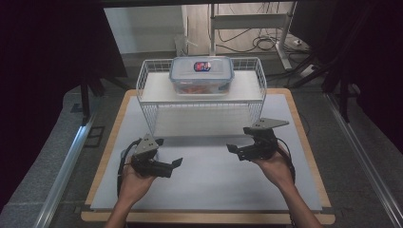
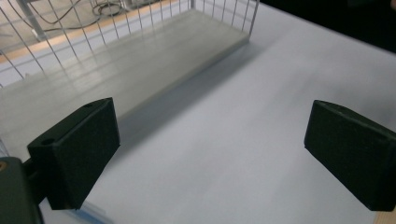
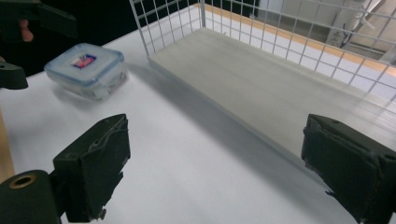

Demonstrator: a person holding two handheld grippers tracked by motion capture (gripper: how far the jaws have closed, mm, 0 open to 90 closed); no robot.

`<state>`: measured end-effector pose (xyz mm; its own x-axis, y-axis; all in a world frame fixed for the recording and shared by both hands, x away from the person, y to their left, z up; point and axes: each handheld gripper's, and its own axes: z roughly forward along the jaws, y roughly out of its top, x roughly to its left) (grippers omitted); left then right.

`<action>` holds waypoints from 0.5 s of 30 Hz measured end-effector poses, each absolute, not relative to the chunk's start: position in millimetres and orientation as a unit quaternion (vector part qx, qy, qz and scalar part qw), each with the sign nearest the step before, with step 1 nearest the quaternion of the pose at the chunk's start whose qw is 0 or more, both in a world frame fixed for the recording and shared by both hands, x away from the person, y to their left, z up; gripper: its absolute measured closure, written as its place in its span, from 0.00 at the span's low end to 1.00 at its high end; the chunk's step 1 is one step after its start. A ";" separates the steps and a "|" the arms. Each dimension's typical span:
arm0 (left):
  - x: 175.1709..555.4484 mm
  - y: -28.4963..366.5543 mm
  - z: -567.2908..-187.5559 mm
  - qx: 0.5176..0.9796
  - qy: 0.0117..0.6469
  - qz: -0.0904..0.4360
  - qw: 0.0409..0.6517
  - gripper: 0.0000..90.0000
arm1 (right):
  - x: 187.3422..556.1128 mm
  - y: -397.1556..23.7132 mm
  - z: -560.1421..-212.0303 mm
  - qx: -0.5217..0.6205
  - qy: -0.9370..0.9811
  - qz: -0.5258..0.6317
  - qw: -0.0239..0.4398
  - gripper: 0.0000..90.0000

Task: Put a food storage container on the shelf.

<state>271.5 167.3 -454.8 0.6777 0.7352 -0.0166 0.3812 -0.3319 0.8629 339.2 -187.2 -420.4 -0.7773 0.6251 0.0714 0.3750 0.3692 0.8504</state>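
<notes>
Beside the wire rack, on the white table mat point(image 1: 209, 180), lies a clear lidded food container point(image 3: 86, 70) with a blue-rimmed snap lid; so the right gripper view shows it, near the person's other hand at the upper left of that view. Its lid bears a red and blue sticker point(image 3: 84, 60) (the writing on it is too small to read). The container stands flat, apart from the rack and touched by neither gripper.

The high view shows a clip-lid box point(image 1: 202, 75) of the same make, with the same kind of red and blue label point(image 1: 202, 66), standing in the middle of the top shelf of the white wire rack point(image 1: 147, 90). Whether it is the same box I cannot tell. Something reddish shows through its clear wall.

In front of the rack, the left gripper point(image 1: 174, 167) is held low over the mat, its jaws wide apart with only bare mat between them, as its own view confirms point(image 2: 210, 154). The right gripper point(image 1: 234, 152) is held likewise on the other side, its jaws also spread wide with nothing in them point(image 3: 215, 172). Each points inward toward the middle of the mat.

The rack's pale shelf board point(image 3: 261, 79) runs past both pairs of jaws, fenced by a wire grid. Under the mat sits a wooden board point(image 1: 109, 137).
</notes>
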 end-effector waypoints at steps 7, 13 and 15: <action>259.0 170.4 -471.7 0.792 0.353 0.183 0.464 0.05 | 323.2 -188.9 -438.8 0.303 0.821 0.470 0.117 0.09; 252.2 170.8 -484.6 0.794 0.352 0.173 0.464 0.05 | 311.0 -192.9 -457.0 0.302 0.817 0.475 0.126 0.09; 253.4 171.5 -489.2 0.793 0.359 0.159 0.465 0.05 | 306.8 -195.2 -462.4 0.301 0.816 0.474 0.137 0.09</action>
<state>253.4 171.5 -489.2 0.6917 0.7176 -0.0814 0.4215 -0.3096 0.8523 306.8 -195.2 -462.4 -0.7807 0.6218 0.0619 0.3617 0.3689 0.8562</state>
